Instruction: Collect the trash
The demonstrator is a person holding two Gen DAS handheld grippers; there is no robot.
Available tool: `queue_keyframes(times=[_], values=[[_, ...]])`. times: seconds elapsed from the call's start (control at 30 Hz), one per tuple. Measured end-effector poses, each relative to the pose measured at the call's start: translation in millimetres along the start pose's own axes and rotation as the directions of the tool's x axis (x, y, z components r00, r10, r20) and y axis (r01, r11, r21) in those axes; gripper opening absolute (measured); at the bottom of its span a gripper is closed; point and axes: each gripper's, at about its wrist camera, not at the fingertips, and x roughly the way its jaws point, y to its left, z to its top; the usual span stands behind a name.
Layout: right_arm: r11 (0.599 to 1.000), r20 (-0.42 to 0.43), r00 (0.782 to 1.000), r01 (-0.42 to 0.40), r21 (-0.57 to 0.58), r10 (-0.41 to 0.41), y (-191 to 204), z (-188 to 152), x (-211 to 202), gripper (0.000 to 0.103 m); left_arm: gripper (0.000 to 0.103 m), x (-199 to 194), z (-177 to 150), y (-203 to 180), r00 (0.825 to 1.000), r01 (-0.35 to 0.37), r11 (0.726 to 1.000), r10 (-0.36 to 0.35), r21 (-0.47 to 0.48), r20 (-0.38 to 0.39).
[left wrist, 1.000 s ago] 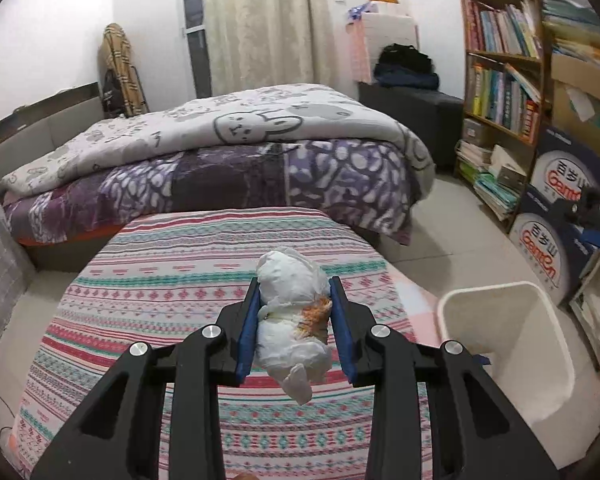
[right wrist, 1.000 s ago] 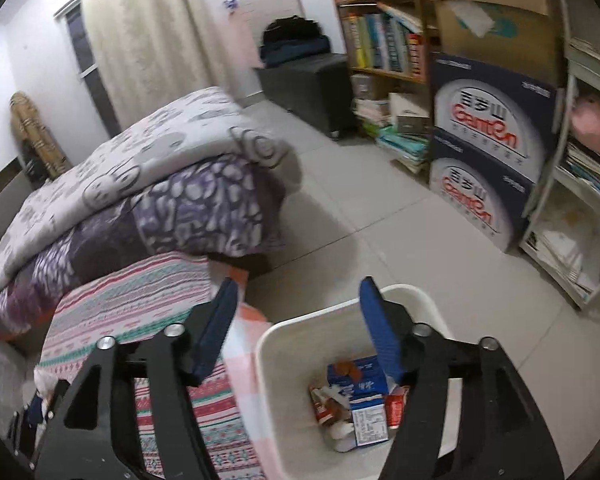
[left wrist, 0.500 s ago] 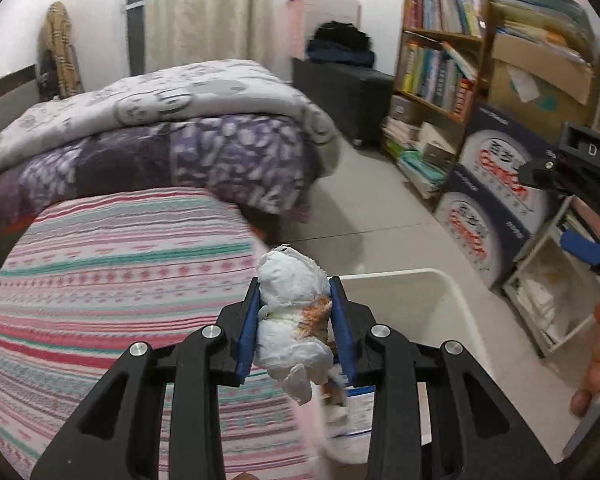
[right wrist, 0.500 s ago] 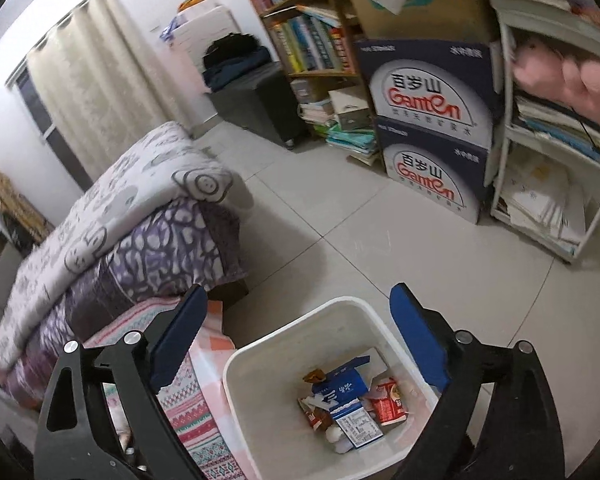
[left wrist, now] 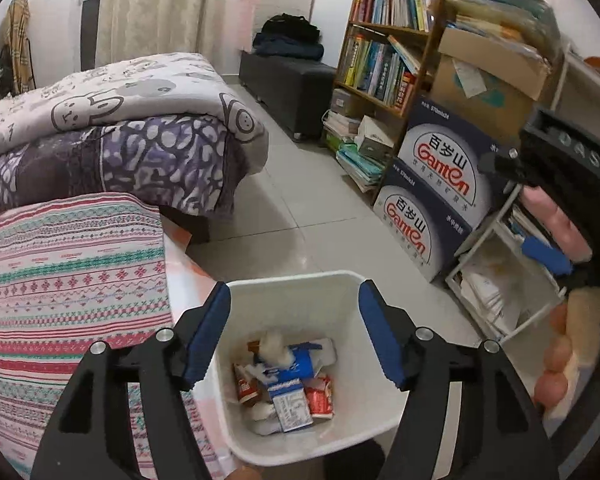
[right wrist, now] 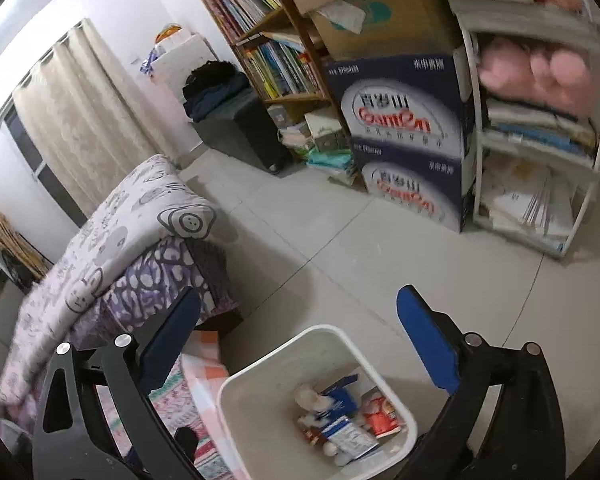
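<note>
Both grippers hover over the white plastic waste bin (left wrist: pixel 342 280), jaws opening and empty: left gripper (left wrist: pixel 294 334), right gripper (right wrist: pixel 300 340). Crumpled white tissue wad (left wrist: pixel 275 345) lies among cartons inside.

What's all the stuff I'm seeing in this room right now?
Bin: one, white, on the floor by the table.
Trash: several cartons and wrappers, blue, red, white, inside the bin.
Tablecloth: one, striped, left.
Bed quilts: two, grey and purple, behind.
Bookshelf: one, wooden, right.
Water boxes: two, navy, stacked.
White rack: one, far right.
Left gripper: black and blue, empty, jaws opening over the bin.
Right gripper: empty, opening.
</note>
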Motion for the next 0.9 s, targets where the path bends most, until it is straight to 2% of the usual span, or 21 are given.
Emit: queue_keyframes(times=[0.13, 0.2, 0.3, 0.43, 0.5, 0.6, 0.7, 0.9], values=[[0.995, 0.032, 0.999, 0.019, -0.099, -0.016, 15.5, -6.6, -14.9, 0.096, 0.072, -18.8, -7.7, 12.8, 0.999, -0.037, 0.999, 0.037, 0.019, 0.019], [0.99, 0.055, 0.998, 0.029, -0.137, -0.021, 21.7, -11.7, -25.9, 0.096, 0.083, -33.7, -12.5, 22.5, 0.992, -0.106, 0.994, 0.104, 0.02, 0.064], [0.973, 0.096, 0.995, 0.053, -0.226, -0.032, 33.9, -29.6, -46.0, 0.096, 0.095, -56.9, -19.8, 36.9, 0.968, -0.2, 0.98, 0.197, -0.002, 0.158], [0.939, 0.161, 0.985, 0.107, -0.327, -0.056, 43.3, -64.8, -65.3, 0.096, 0.096, -82.8, -31.1, 58.1, 0.918, -0.306, 0.95, 0.31, -0.058, 0.246], [0.93, 0.173, 0.983, 0.112, -0.351, -0.053, 45.5, -81.7, -70.5, 0.096, 0.096, -89.3, -34.8, 66.2, 0.905, -0.335, 0.939, 0.343, -0.077, 0.251], [0.923, 0.203, 0.978, 0.129, -0.362, -0.057, 46.4, -102.0, -76.1, 0.096, 0.096, -99.1, -43.7, 78.5, 0.901, -0.347, 0.932, 0.362, -0.105, 0.239], [0.921, 0.205, 0.978, 0.111, -0.373, -0.035, 48.0, -114.1, -77.3, 0.096, 0.096, -103.4, -54.3, 87.8, 0.903, -0.346, 0.931, 0.364, -0.118, 0.227], [0.908, 0.221, 0.975, 0.091, -0.409, 0.002, 53.2, -138.3, -77.3, 0.096, 0.096, -103.8, -66.2, 96.0, 0.896, -0.372, 0.921, 0.388, -0.113, 0.216]])
